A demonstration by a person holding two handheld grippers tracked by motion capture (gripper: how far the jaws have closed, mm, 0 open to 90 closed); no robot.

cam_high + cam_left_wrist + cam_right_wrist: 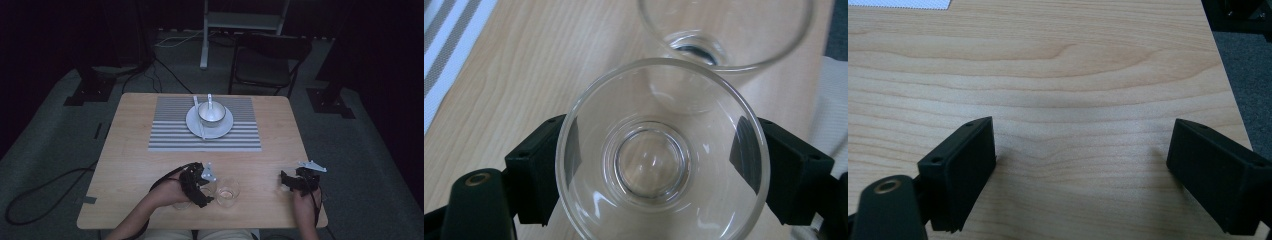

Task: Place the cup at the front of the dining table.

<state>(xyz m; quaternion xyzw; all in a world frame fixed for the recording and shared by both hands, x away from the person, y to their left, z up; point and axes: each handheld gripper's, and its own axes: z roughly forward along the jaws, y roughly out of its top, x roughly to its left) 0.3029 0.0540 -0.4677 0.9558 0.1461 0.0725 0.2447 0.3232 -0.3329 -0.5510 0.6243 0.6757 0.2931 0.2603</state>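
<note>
A clear drinking glass (649, 160), seen from straight above, sits between the two black jaws of my left gripper (659, 150), and both jaws press its sides. A second clear glass (724, 35) stands just beyond it on the wooden table (524, 90). In the high view my left gripper (200, 192) is near the table's front edge, with that second glass (228, 192) right beside it. My right gripper (286, 181) rests low at the front right, jaws wide apart. The right gripper view shows that gripper (1083, 150) over bare wood with nothing between its jaws.
A grey striped placemat (170, 135) lies at the far middle of the table, carrying a white plate (210, 132), a metal bowl (212, 114) and a spoon (209, 98). A dark folding chair (270, 60) stands behind the table. Cables run across the floor.
</note>
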